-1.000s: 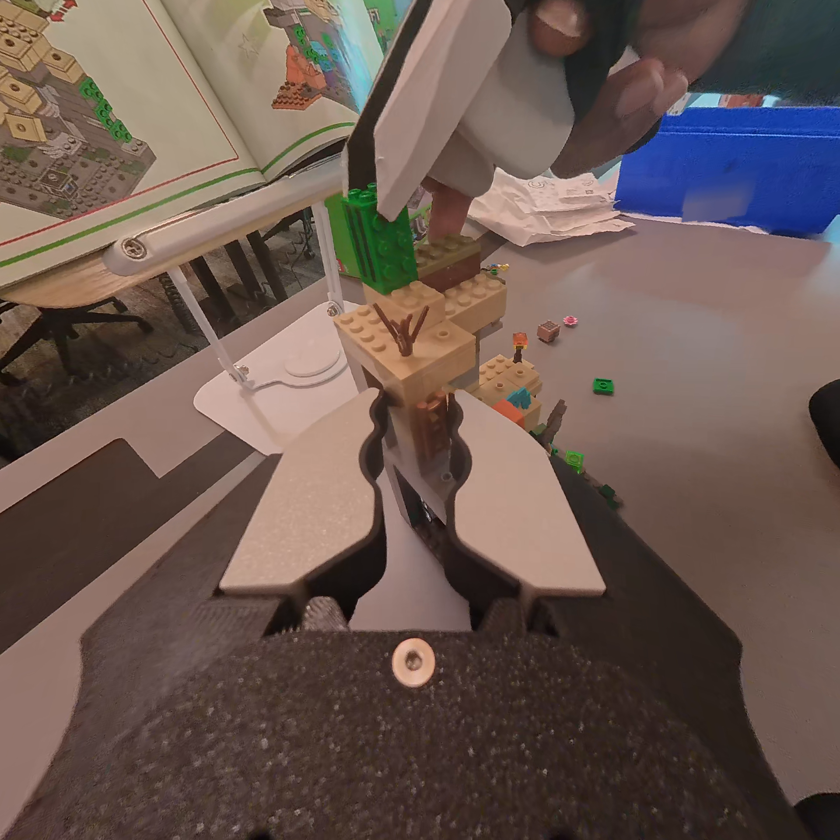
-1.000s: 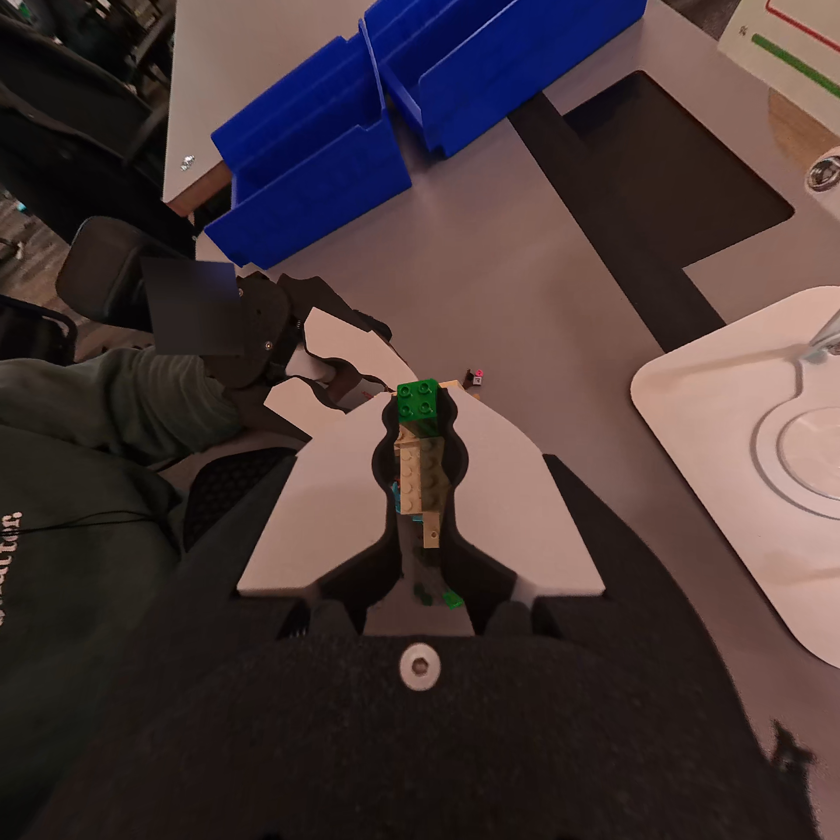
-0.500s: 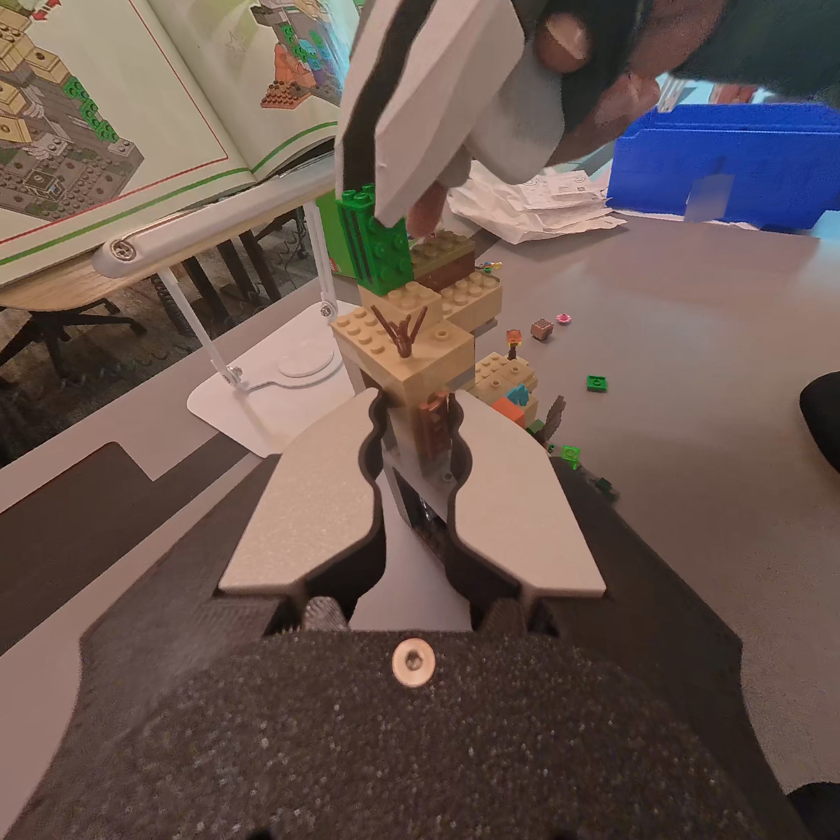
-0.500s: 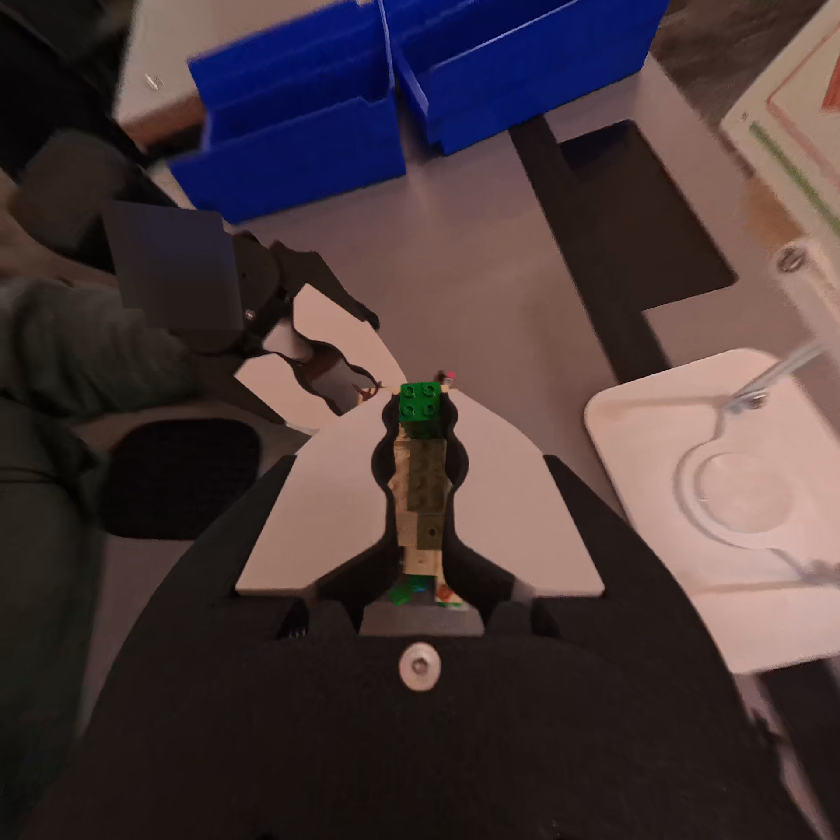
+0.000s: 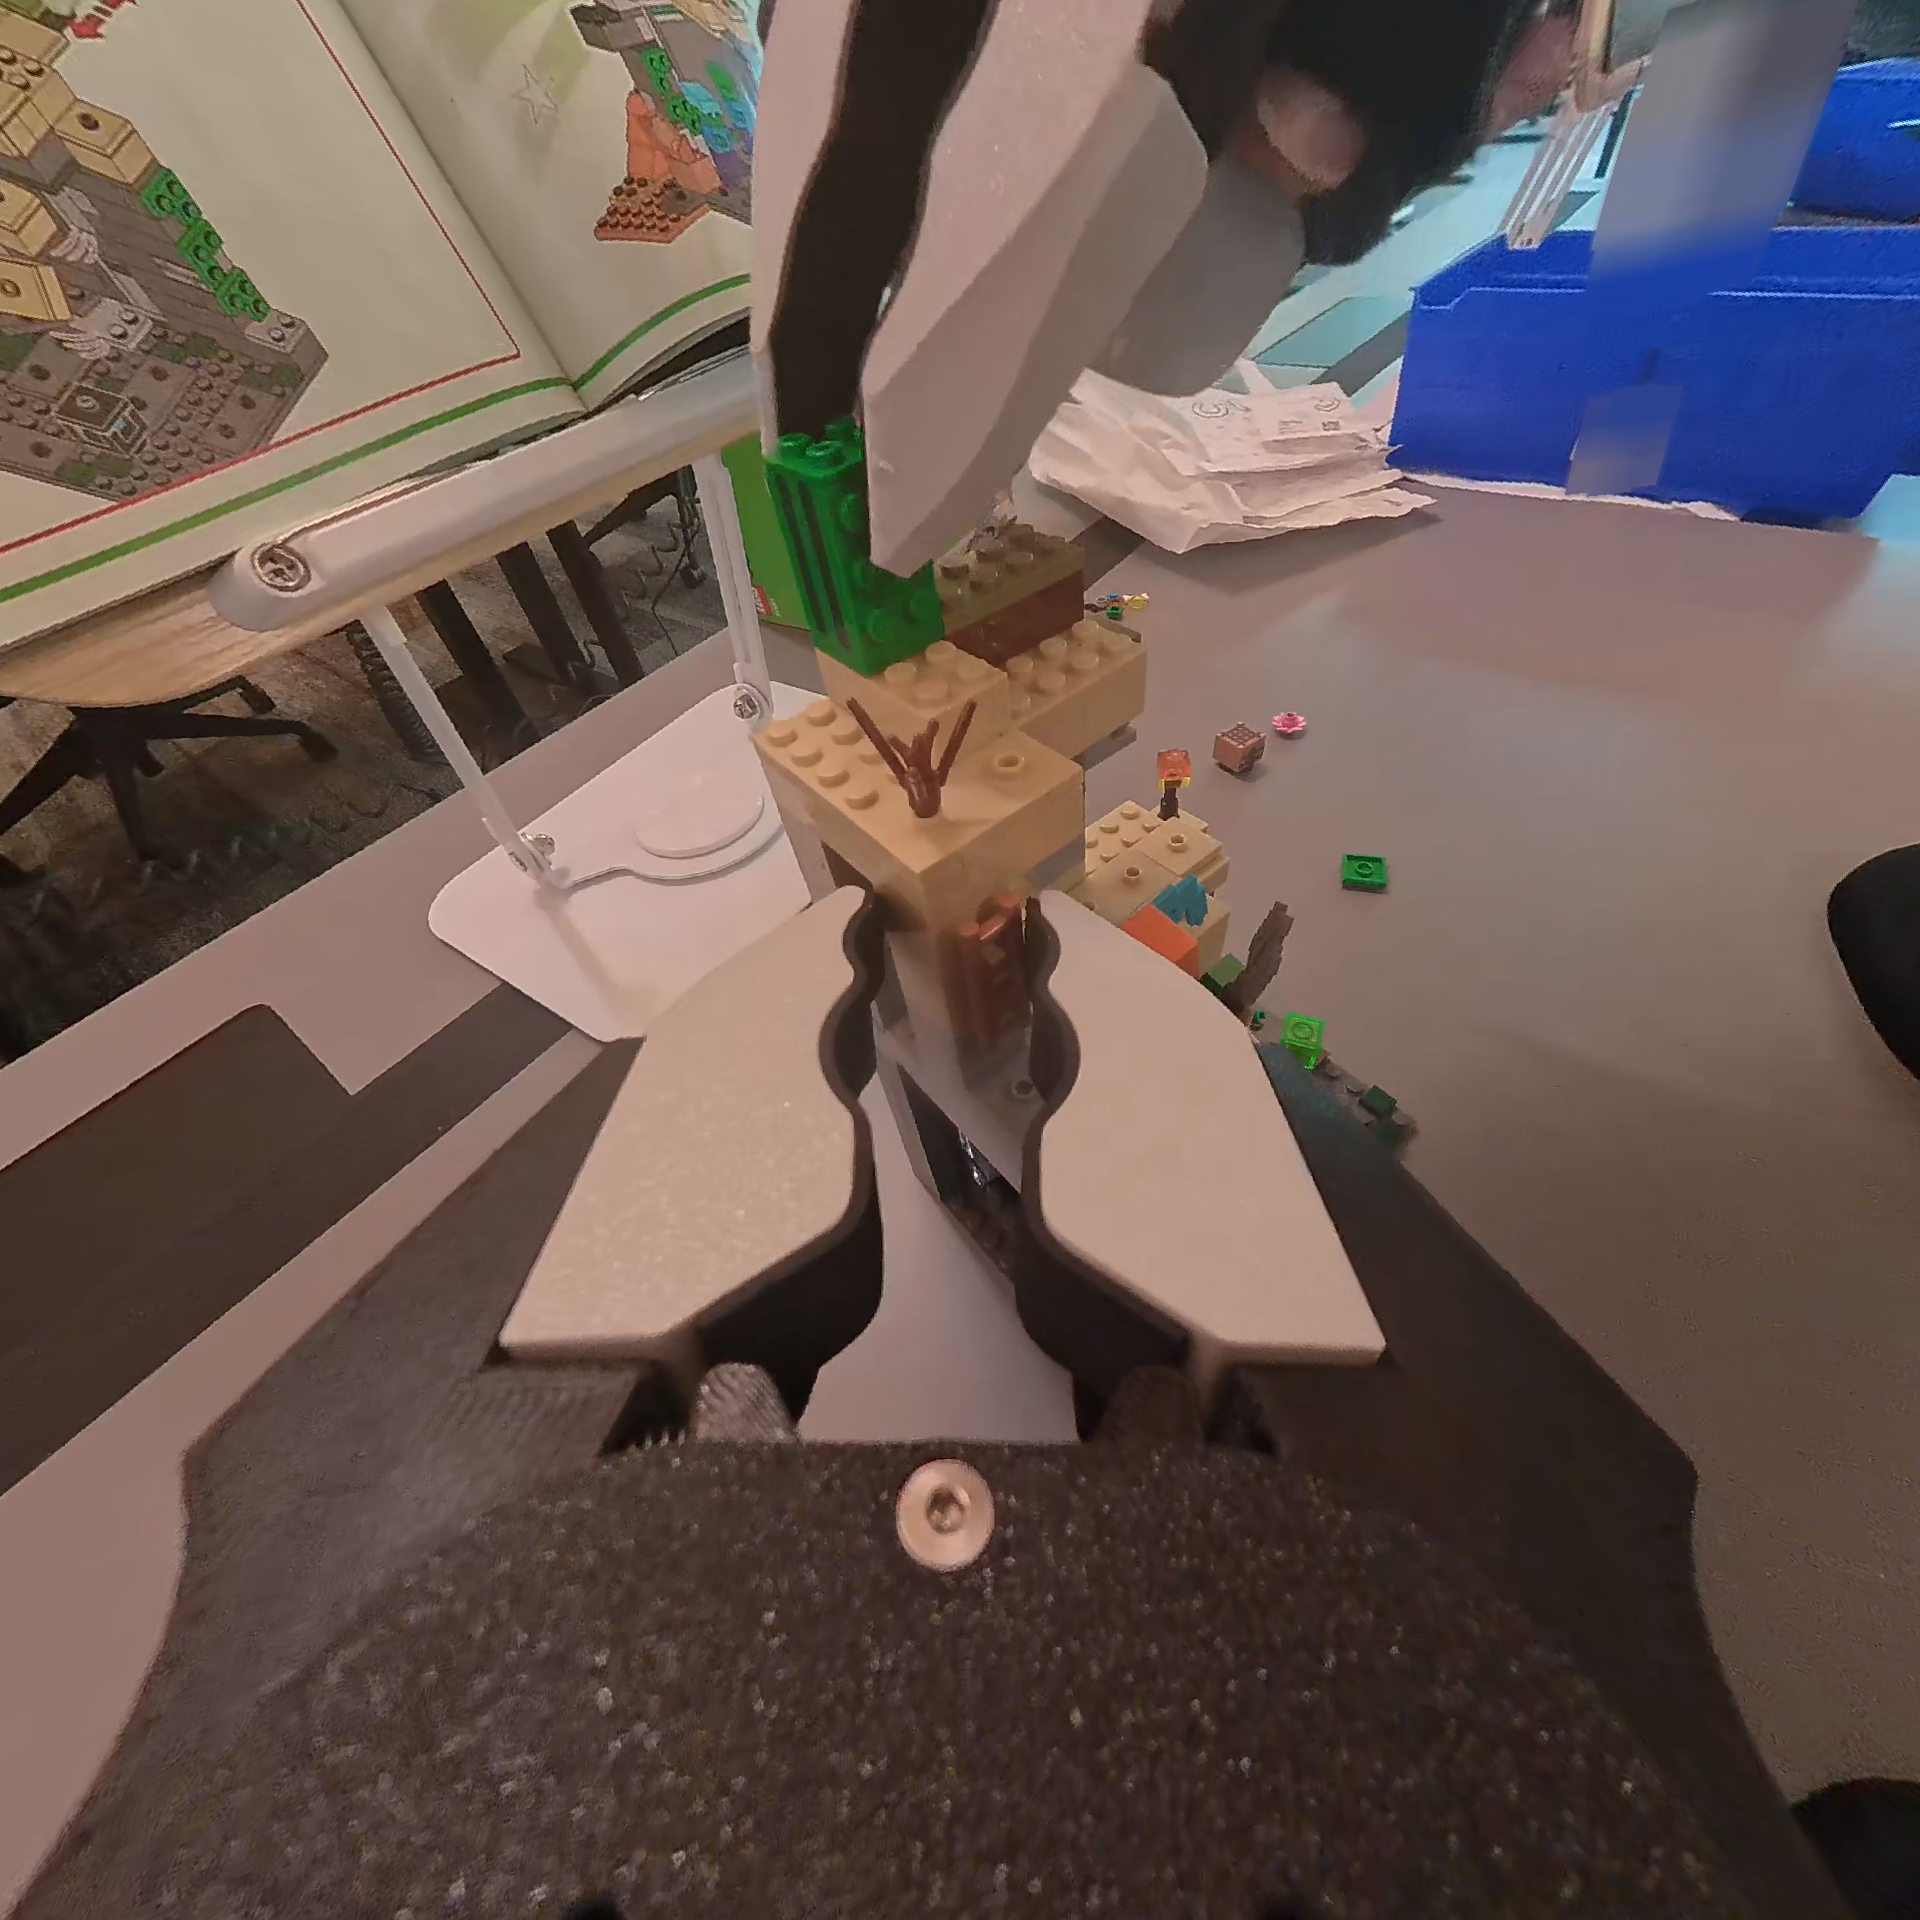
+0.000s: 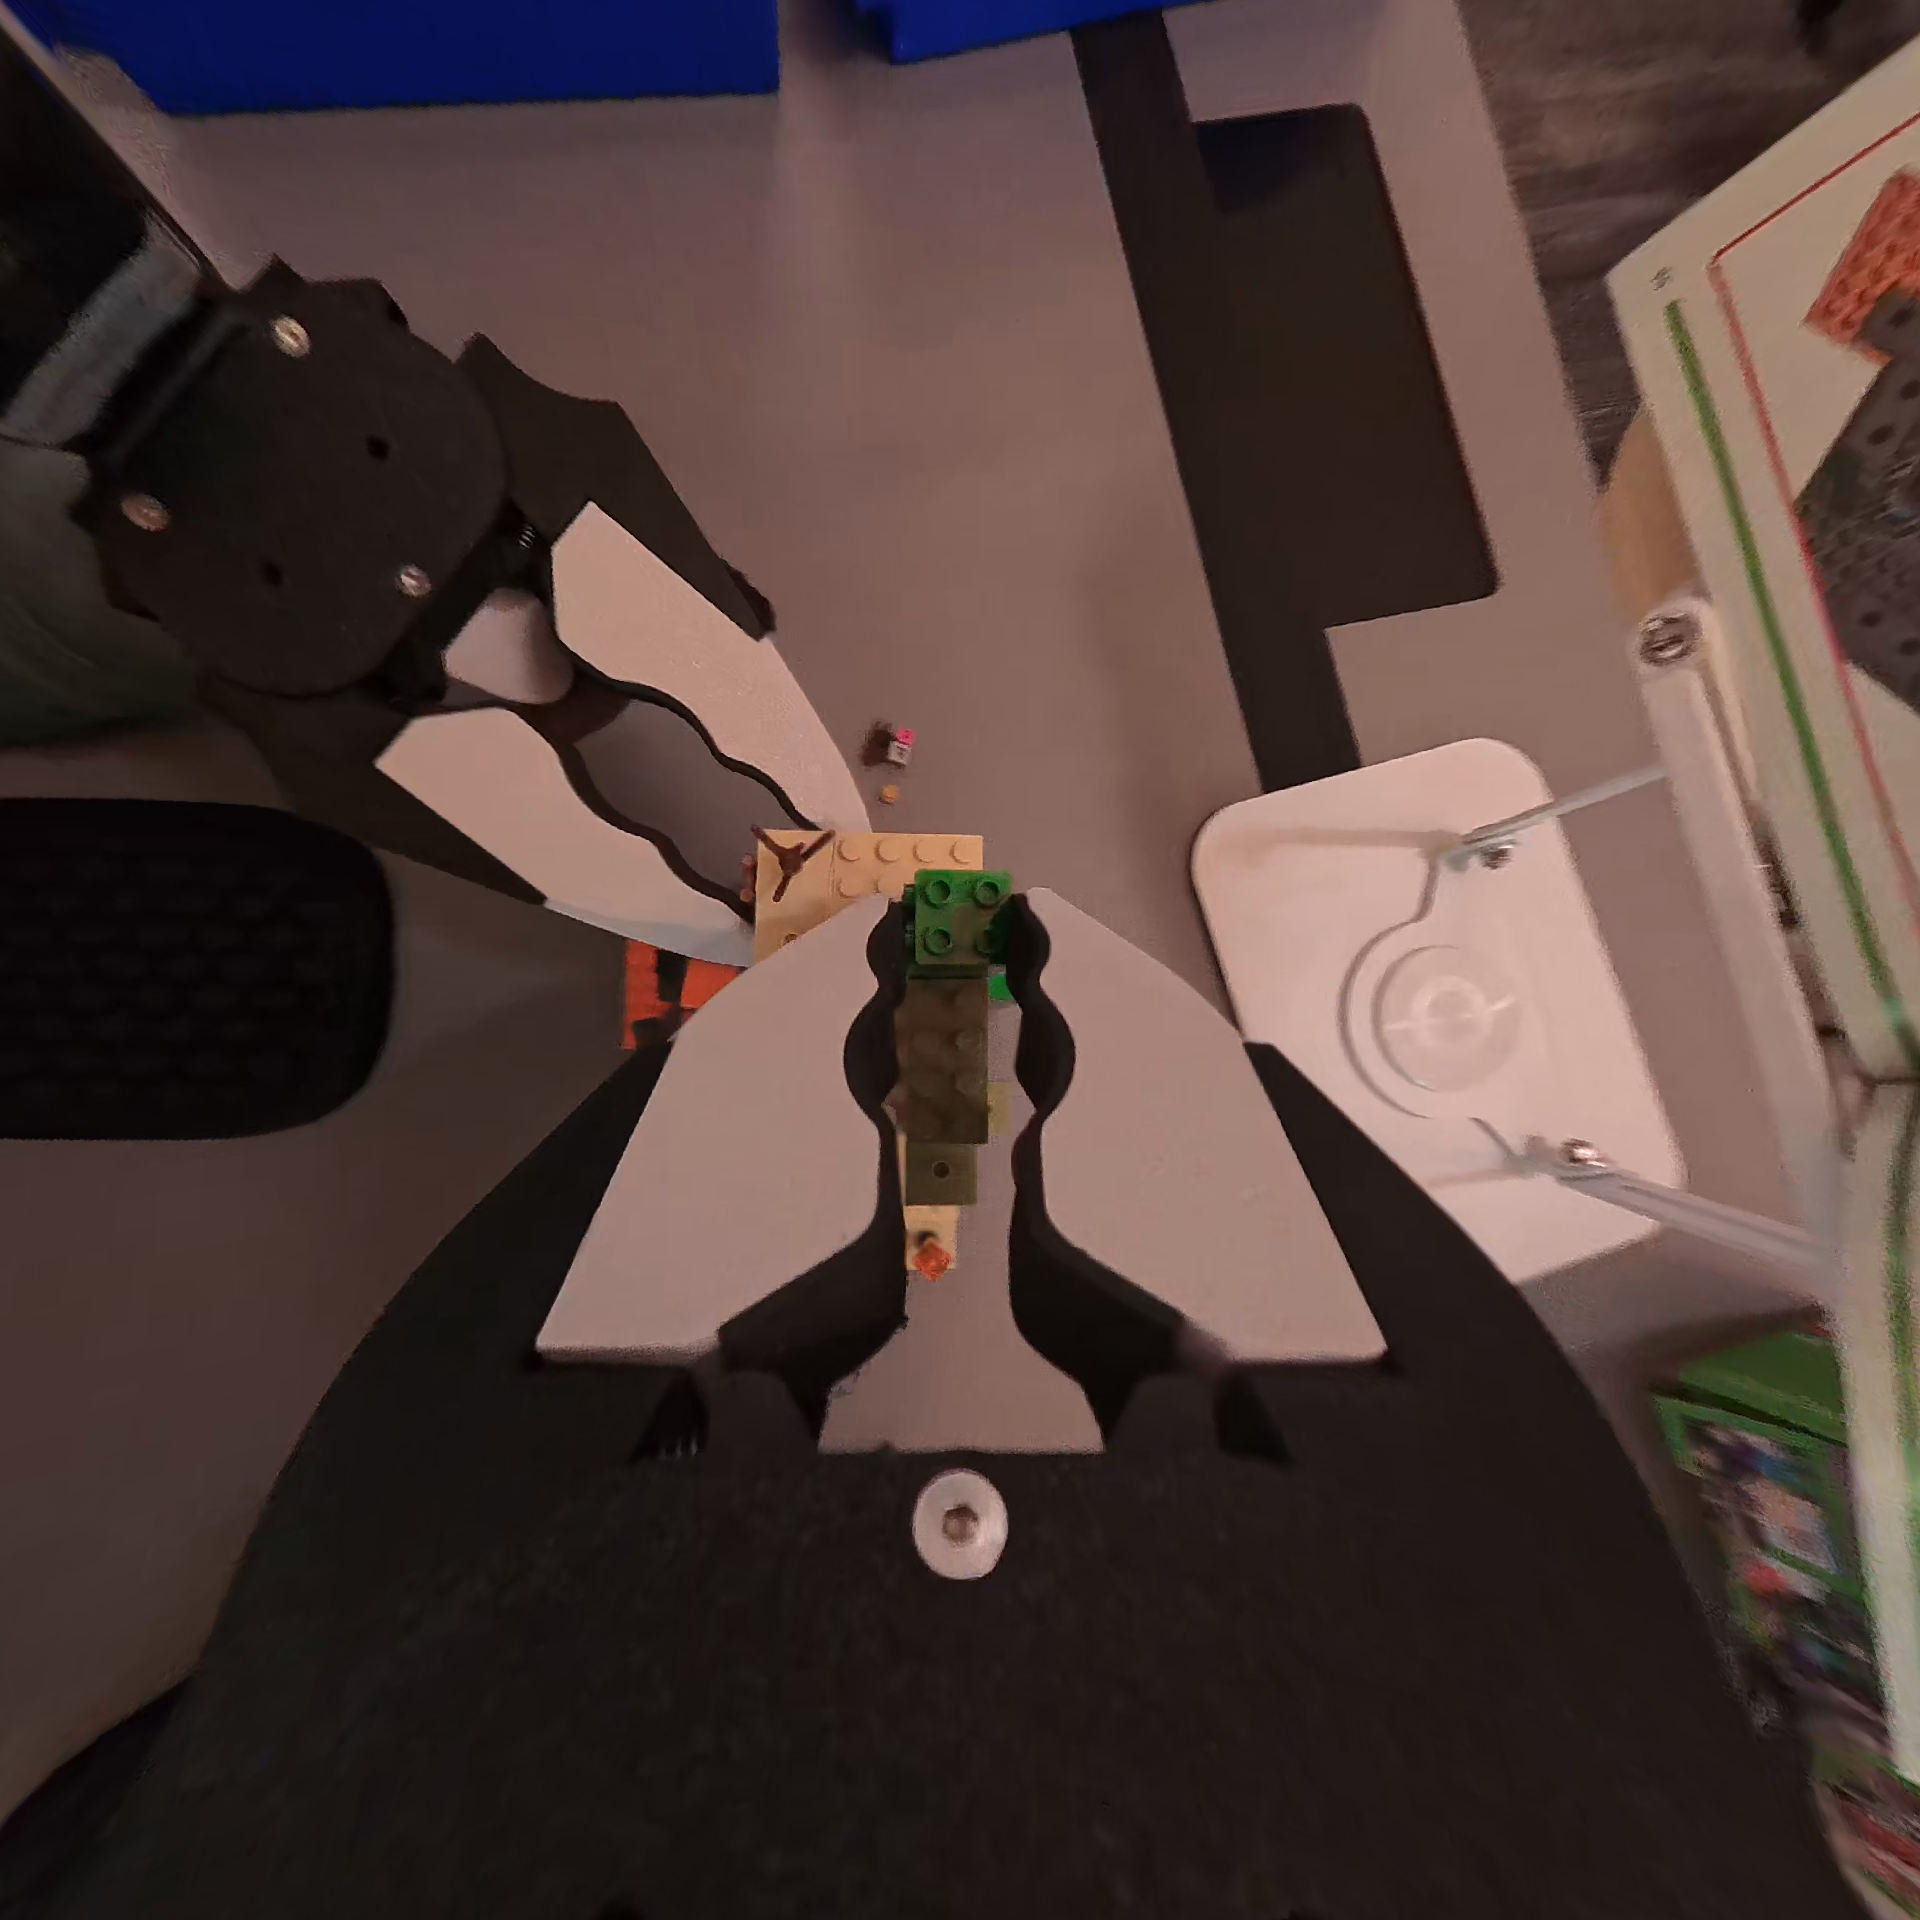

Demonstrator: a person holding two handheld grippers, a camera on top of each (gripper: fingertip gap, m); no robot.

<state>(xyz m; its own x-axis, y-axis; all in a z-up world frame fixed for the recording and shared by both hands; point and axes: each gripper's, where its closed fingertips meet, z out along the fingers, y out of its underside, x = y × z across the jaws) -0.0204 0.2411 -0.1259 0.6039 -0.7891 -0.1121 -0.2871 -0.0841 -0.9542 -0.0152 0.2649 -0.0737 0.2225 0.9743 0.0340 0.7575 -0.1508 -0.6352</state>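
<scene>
The left tool (image 5: 951,940) is clamped on the lower stem of a tan, brown and grey toy-brick model (image 5: 935,800) held above the grey tabletop (image 5: 1558,831). The right tool (image 6: 961,914) pinches a tall bright green studded brick (image 6: 956,920), pressed onto the model's top step beside an olive-brown brick (image 5: 1013,592). Behind stand a white book stand (image 5: 623,914) with an open instruction booklet (image 5: 312,260), crumpled paper (image 5: 1216,457) and blue plastic bins (image 5: 1662,395).

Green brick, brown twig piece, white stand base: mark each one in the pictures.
green brick (image 5: 831,551): left wrist view, on its long side face.
brown twig piece (image 5: 920,764): left wrist view, where its branches fork.
white stand base (image 6: 1382,997): right wrist view, on the flat plate near its round disc.
</scene>
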